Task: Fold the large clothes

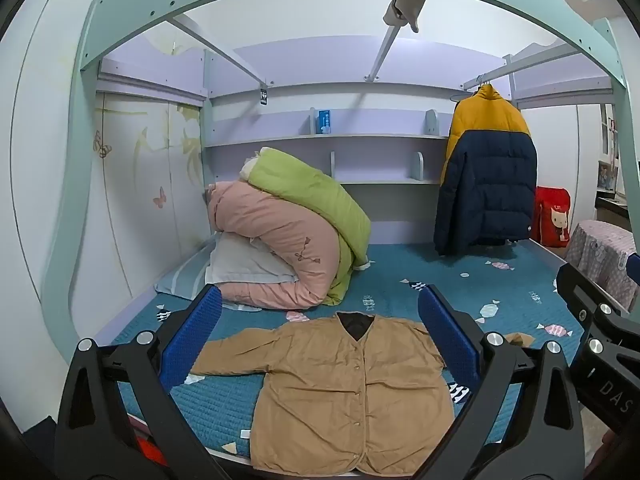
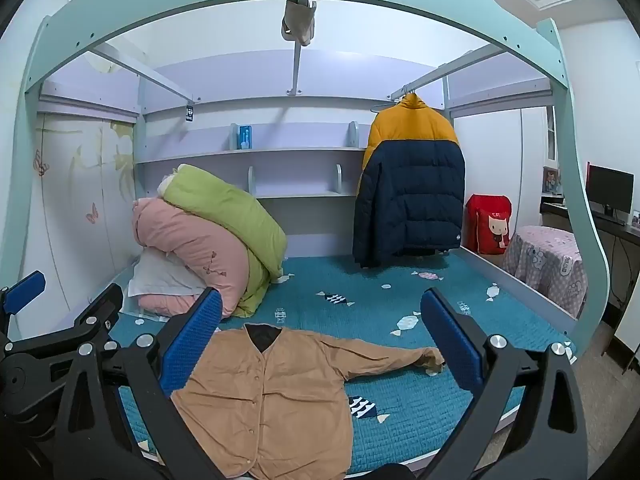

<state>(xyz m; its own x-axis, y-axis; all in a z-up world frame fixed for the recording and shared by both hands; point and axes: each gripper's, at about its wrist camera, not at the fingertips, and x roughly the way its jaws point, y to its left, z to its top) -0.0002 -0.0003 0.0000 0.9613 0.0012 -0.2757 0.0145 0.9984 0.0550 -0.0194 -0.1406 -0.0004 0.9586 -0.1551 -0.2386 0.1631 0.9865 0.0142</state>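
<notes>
One tan button-front jacket (image 1: 344,392) lies flat and face up on the teal bed (image 1: 460,292), collar toward the shelves at the far end, hem at the near edge, so its body runs away from the viewer while its two sleeves reach out sideways. The left tool (image 1: 320,344) hangs above it with both blue pads spread as wide as they go, nothing between them; the jacket's body sits straight ahead and below. The right tool (image 2: 322,344) is equally wide and empty, and the jacket's outstretched sleeve (image 2: 384,354) ends just beside its right pad, so that hand looks nearer to that cuff. Counted: one jacket to fold, two tools, one puffer coat (image 1: 486,176) hanging on the rail, two rolled quilts (image 1: 288,236).
</notes>
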